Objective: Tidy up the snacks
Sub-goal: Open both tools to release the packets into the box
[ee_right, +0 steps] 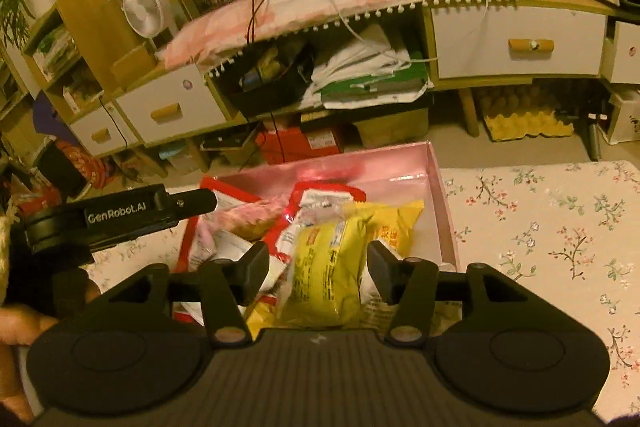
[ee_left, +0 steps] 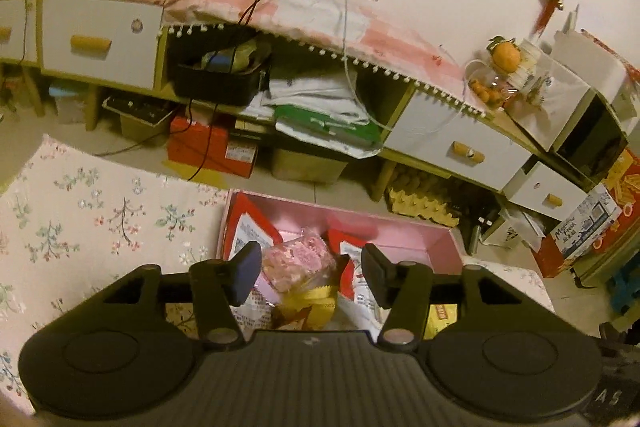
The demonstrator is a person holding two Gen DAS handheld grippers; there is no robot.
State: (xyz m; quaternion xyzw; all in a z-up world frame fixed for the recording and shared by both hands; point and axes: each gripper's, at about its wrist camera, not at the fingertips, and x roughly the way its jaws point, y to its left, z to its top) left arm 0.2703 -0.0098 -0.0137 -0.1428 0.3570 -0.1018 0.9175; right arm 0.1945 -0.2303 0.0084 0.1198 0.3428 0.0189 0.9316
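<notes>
A pink box [ee_left: 436, 239] [ee_right: 444, 195] sits on the floral cloth and holds several snack packets. In the left wrist view my left gripper [ee_left: 310, 275] is open above the box, with a clear bag of pink snacks [ee_left: 300, 263] between and below its fingers, not gripped. Red packets [ee_left: 248, 223] lie beside it. In the right wrist view my right gripper [ee_right: 318, 267] is open, its fingers on either side of a yellow snack packet [ee_right: 324, 275] lying in the box; touch cannot be told. The left gripper's body [ee_right: 120, 217] shows at the left.
A floral cloth [ee_right: 552, 227] [ee_left: 100, 215] covers the surface around the box. Behind stands a low cabinet [ee_right: 516, 43] with white drawers, cables, a black bin [ee_left: 218, 83], papers, red boxes and egg trays [ee_right: 524, 123] beneath.
</notes>
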